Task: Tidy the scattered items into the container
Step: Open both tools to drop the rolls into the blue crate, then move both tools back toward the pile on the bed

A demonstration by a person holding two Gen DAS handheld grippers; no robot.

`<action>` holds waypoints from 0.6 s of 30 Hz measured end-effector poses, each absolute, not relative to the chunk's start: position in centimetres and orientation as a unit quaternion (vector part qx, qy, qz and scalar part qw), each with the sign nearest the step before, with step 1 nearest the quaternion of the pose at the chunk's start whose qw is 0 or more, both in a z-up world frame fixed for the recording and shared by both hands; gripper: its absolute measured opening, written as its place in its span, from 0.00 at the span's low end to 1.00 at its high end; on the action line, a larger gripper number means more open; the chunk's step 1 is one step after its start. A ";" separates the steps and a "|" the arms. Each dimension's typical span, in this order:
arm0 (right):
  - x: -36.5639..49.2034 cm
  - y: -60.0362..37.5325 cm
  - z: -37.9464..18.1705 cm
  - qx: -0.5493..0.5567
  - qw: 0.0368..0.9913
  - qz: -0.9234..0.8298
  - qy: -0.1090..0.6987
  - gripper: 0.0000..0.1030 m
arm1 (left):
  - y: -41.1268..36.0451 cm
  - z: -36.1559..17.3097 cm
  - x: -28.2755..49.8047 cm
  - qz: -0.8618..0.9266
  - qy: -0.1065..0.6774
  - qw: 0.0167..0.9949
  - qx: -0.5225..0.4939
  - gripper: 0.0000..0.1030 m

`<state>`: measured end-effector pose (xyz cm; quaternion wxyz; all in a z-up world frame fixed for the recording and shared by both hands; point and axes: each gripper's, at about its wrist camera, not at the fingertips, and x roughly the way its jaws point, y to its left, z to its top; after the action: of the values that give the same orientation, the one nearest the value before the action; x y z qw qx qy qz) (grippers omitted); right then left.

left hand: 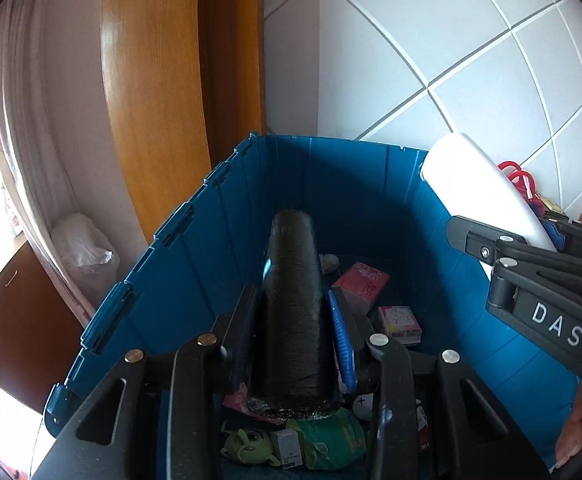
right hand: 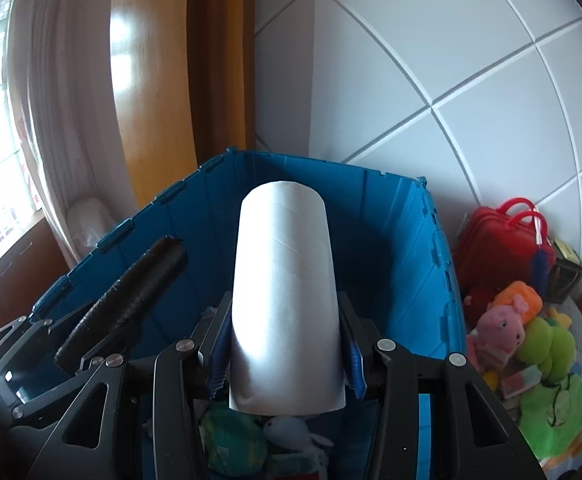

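A black roll (left hand: pixel 291 312) lies between the fingers of my left gripper (left hand: pixel 291 290), which is shut on it above the inside of the blue bin (left hand: pixel 179 220). The roll sticks out in line with the fingers, and the right wrist view shows the same black roll (right hand: pixel 131 292) at the left. My right gripper (right hand: pixel 285 296) is shut on a white paper roll (right hand: pixel 285 300), held over the blue bin (right hand: pixel 391 240). That white roll (left hand: pixel 479 184) also shows at the right of the left wrist view, above the bin's right wall.
The bin holds a pink tissue pack (left hand: pixel 365 284), a small box (left hand: pixel 399 320), a green plush (left hand: pixel 247 446) and other items. Right of it lie plush toys (right hand: pixel 531 340) and a red bag (right hand: pixel 495 240). A tiled wall stands behind and a wooden door frame (left hand: pixel 151 100) to the left.
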<state>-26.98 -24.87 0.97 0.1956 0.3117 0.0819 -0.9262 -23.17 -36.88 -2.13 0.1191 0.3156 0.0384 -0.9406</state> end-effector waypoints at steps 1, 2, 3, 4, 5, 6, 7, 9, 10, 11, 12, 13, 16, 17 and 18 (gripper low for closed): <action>-27.1 -25.0 0.9 0.313 0.194 -0.926 0.083 0.44 | -37.0 -2.2 -23.1 -0.941 0.038 0.120 0.314 0.53; -27.1 -25.1 0.9 0.312 0.191 -0.927 0.084 0.45 | -37.1 -2.2 -23.0 -0.942 0.038 0.120 0.311 0.67; -27.2 -25.2 0.9 0.310 0.188 -0.928 0.084 0.46 | -37.1 -2.1 -22.8 -0.943 0.038 0.120 0.308 0.71; -27.2 -25.2 0.9 0.310 0.184 -0.929 0.085 0.47 | -37.1 -2.1 -22.7 -0.944 0.037 0.119 0.306 0.72; -27.2 -25.2 0.9 0.310 0.183 -0.929 0.086 0.49 | -37.1 -2.2 -22.7 -0.944 0.036 0.116 0.307 0.73; -27.1 -25.1 0.8 0.311 0.181 -0.929 0.086 0.53 | -37.1 -2.2 -22.6 -0.944 0.037 0.113 0.308 0.73; -26.9 -25.0 0.7 0.313 0.179 -0.929 0.088 0.56 | -37.1 -2.3 -22.6 -0.944 0.037 0.111 0.309 0.73; -26.6 -24.7 0.5 0.315 0.173 -0.929 0.091 0.65 | -37.1 -2.4 -22.8 -0.944 0.037 0.107 0.311 0.73; -26.4 -24.5 0.4 0.317 0.172 -0.928 0.092 0.66 | -37.0 -2.5 -22.8 -0.944 0.038 0.105 0.311 0.74; -26.2 -24.3 0.3 0.318 0.170 -0.928 0.092 0.68 | -36.9 -2.5 -22.7 -0.944 0.038 0.103 0.311 0.77; -25.9 -23.9 0.3 0.318 0.167 -0.929 0.093 0.72 | -36.6 -2.6 -22.6 -0.944 0.038 0.101 0.311 0.78; -25.5 -23.6 0.3 0.317 0.164 -0.929 0.093 0.75 | -36.4 -2.5 -22.5 -0.945 0.038 0.099 0.310 0.78; -24.5 -22.1 0.6 0.313 0.157 -0.933 0.088 0.79 | -35.4 -2.3 -21.6 -0.947 0.037 0.094 0.305 0.79; -24.0 -21.5 0.7 0.310 0.154 -0.934 0.083 0.82 | -35.1 -2.2 -21.3 -0.948 0.038 0.092 0.303 0.79; -23.6 -20.8 1.0 0.308 0.152 -0.936 0.079 0.88 | -34.7 -2.1 -20.9 -0.949 0.040 0.089 0.301 0.80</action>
<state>-23.58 -20.80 0.99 0.1521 0.3081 0.0790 -0.9358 -20.88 -34.71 -2.11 0.0892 0.3008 0.0403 -0.9487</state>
